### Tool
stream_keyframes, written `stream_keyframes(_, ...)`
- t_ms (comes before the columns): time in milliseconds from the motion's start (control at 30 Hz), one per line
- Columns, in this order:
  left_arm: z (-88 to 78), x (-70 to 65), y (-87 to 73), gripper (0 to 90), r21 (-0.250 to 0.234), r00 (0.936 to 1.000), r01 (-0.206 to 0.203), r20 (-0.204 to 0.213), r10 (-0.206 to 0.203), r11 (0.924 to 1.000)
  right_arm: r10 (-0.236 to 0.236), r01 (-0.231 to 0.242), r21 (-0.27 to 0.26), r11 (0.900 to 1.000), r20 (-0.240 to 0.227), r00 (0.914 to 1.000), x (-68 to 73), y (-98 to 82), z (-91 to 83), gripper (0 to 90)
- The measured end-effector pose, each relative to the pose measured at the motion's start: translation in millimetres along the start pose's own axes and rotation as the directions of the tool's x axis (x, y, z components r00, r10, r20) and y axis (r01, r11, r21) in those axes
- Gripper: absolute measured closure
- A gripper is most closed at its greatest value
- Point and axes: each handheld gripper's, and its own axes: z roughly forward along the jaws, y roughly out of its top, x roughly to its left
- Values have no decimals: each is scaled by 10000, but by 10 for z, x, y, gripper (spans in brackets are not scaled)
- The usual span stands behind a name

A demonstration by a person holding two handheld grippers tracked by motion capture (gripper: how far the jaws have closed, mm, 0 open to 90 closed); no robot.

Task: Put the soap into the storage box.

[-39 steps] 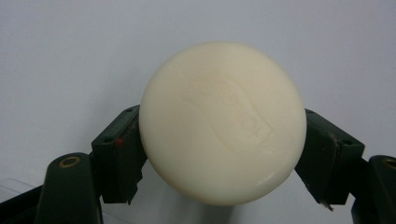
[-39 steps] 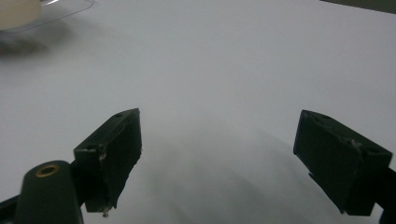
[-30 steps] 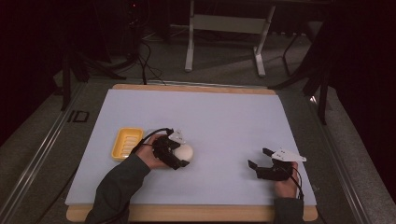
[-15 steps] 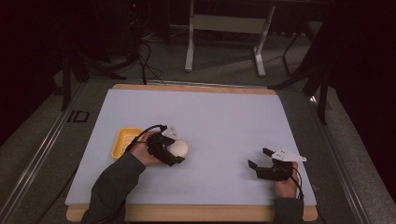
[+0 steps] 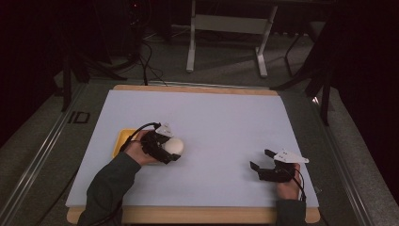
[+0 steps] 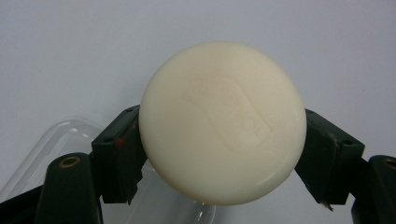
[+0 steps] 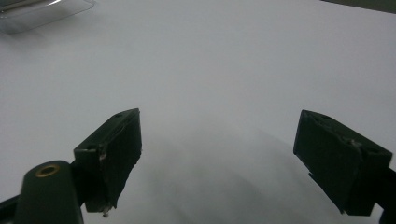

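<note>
Currently the left tool is clamped on a round cream bar of soap, one pad on each opposite edge, just above the white counter beside a yellow tray. Soap looks hard, smooth and probably slippery, fairly light; gripping across its widest part seems safest. Well apart, the right tool gapes empty.

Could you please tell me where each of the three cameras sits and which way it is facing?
High view: above the person's side, looking forward and down on the white table; both forearms, left gripper, right gripper.
Left gripper view: rides that gripper, looking along its jaws, which clamp the soap.
Right gripper view: along its open jaws at bare table.
Shared: the soap, in the high and left gripper views.
</note>
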Motion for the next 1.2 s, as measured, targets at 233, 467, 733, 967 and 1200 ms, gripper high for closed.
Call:
stream_keyframes(233, -63, 30, -41, 253, -19, 9995, 103, -288, -104, 9999, -1, 1, -10, 10000, 5, 10000, 1, 0, -1, 149)
stream_keyframes(467, -122, 71, -73, 253, -30, 9988, 273, -410, -274, 9996, 0, 0, -45, 10000, 0, 10000, 1, -1, -2, 149)
stream_keyframes(733, -185, 108, -99, 254, 10, 9971, 429, -637, -427, 9991, 40, -40, -68, 10000, -12, 10000, -3, -2, -6, 149)
stream_keyframes(967, -248, 136, -134, 254, -16, 9950, 515, -860, -514, 9987, 54, -54, -95, 9999, -25, 10000, -6, -3, -9, 149)
stream_keyframes(1200, -291, 181, -188, 253, 45, 9925, 694, -1016, -686, 9976, 80, -81, -140, 9999, -51, 10000, -10, -5, -13, 149)
